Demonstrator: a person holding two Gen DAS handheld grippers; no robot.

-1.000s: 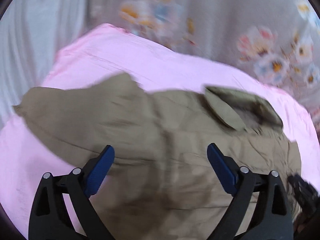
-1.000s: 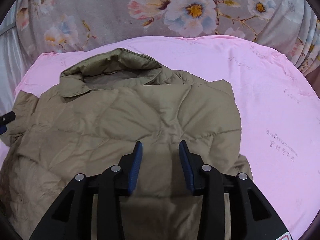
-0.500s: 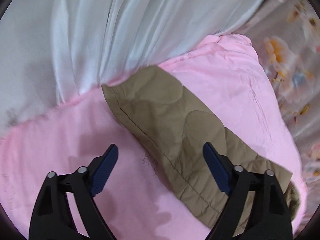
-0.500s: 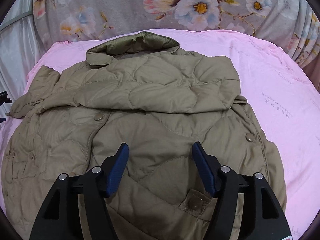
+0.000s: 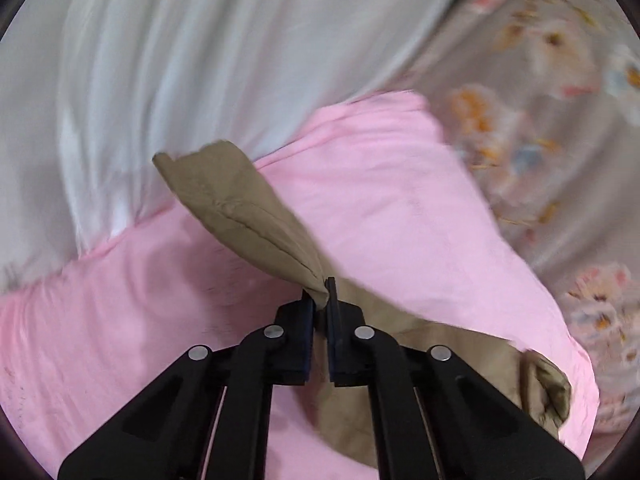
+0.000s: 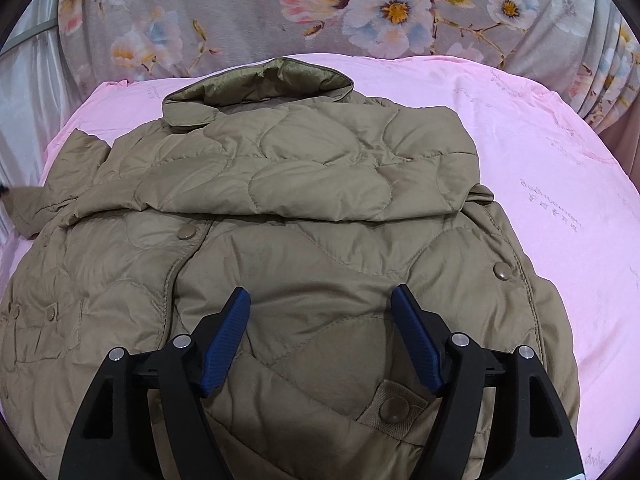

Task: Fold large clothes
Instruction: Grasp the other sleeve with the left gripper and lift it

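Since a second ago the left gripper (image 5: 321, 298) has swung from over the jacket's body out to its sleeve and snapped closed, while the right gripper (image 6: 320, 312) has spread apart and the right sleeve now lies folded across the chest.

The left gripper's pads are pressed together with a pinch of the olive sleeve (image 5: 240, 204) bunched between them; the sleeve fabric runs up and left from the tips, its cuff end lifted and reaching the pale grey drape (image 5: 200, 60). The gripper looks down at a slant over the pink sheet (image 5: 400, 200), with more of the jacket passing under its right finger toward the lower right.

The right gripper's blue pads (image 6: 226, 336) stand wide apart and are opening further. Nothing is gripped between them; they hover over the lower front of the quilted jacket (image 6: 320, 168), whether touching it cannot be told. This gripper also tilts downward, centred over the garment.

The jacket lies flat on the pink sheet, collar (image 6: 260, 84) toward the floral fabric (image 6: 360, 4) at the far side, one sleeve folded across the chest, the other drawn out to the left edge of the right wrist view. Snap buttons (image 6: 187, 233) show along the front, and another on a pocket flap just beside the right finger.
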